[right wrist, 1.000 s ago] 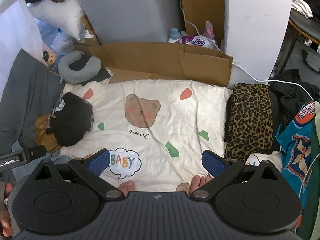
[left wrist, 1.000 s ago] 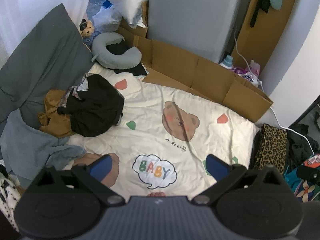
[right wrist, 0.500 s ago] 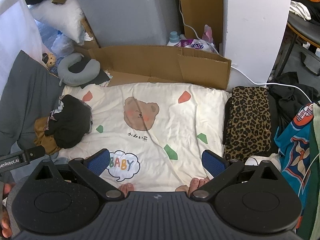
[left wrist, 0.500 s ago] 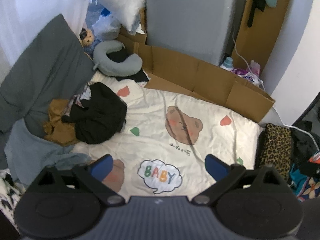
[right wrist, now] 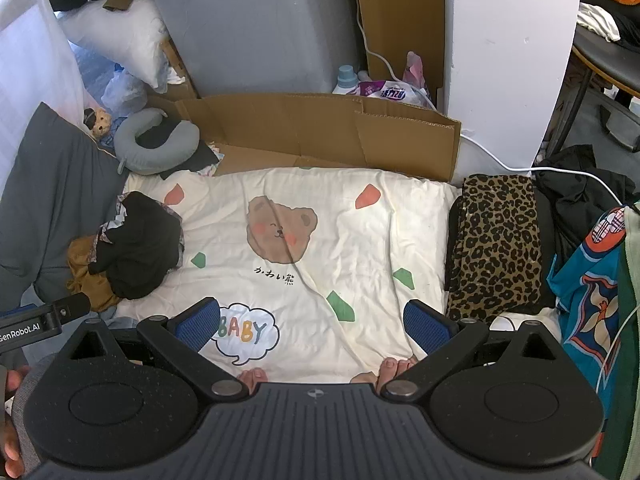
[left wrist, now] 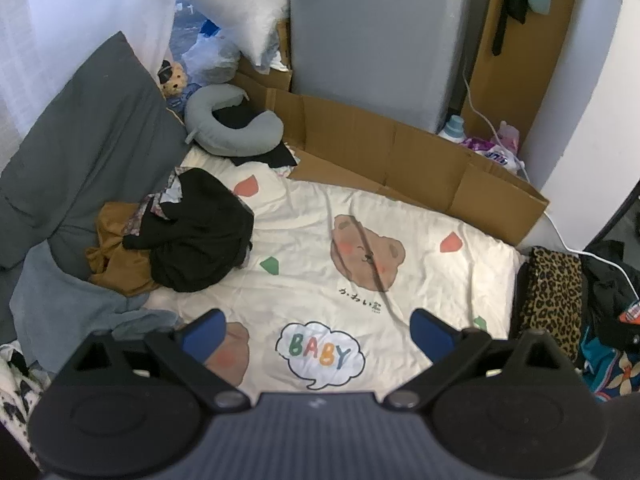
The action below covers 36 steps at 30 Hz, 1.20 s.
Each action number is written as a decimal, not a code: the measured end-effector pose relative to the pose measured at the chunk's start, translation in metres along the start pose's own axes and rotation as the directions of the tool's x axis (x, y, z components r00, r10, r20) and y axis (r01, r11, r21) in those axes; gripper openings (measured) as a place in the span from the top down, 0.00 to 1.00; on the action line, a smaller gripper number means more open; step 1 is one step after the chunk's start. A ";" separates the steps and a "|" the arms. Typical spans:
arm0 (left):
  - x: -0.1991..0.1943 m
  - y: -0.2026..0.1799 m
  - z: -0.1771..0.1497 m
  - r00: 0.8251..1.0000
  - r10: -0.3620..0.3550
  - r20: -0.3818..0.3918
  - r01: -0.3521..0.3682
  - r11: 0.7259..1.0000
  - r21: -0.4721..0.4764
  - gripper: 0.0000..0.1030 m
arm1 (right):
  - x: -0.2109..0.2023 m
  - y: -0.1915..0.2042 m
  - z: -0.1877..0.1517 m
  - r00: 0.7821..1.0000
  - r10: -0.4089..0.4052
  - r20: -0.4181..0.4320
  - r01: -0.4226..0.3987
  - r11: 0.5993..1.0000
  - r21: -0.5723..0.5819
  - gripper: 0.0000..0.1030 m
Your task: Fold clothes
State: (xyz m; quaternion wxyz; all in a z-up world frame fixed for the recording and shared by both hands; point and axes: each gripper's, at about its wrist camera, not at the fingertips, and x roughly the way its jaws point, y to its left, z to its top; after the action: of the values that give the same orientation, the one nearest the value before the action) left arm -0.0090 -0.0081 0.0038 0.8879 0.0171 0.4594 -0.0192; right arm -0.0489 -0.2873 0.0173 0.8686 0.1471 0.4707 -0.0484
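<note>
You are lifting the left gripper (left wrist: 316, 330) higher — the bear-print quilt (left wrist: 420, 280) is sliding down. Both it and the right gripper (right wrist: 312, 324) are hanging spread apart, empty, near the black garment (left wrist: 200, 236).

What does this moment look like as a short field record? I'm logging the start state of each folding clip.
surface: cream bear-print blanket, spread flat
unfolded pile: black garment on a mustard garment, at the blanket's left edge
folded item: leopard-print cloth, beside the blanket's right edge
left gripper: open, above the blanket, holding nothing
right gripper: open, holding nothing
folding: not yet begun
</note>
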 end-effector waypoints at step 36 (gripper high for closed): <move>0.000 0.027 0.031 0.999 -0.022 0.025 0.023 1.000 -0.017 0.01 | 0.016 0.012 0.027 0.998 -0.030 -0.047 0.028 0.999 -0.034 0.02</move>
State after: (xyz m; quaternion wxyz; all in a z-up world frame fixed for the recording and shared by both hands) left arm 0.0176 0.0176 0.0226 0.8933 0.0039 0.4487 -0.0253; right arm -0.0161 -0.2834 0.0206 0.8588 0.1267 0.4939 -0.0496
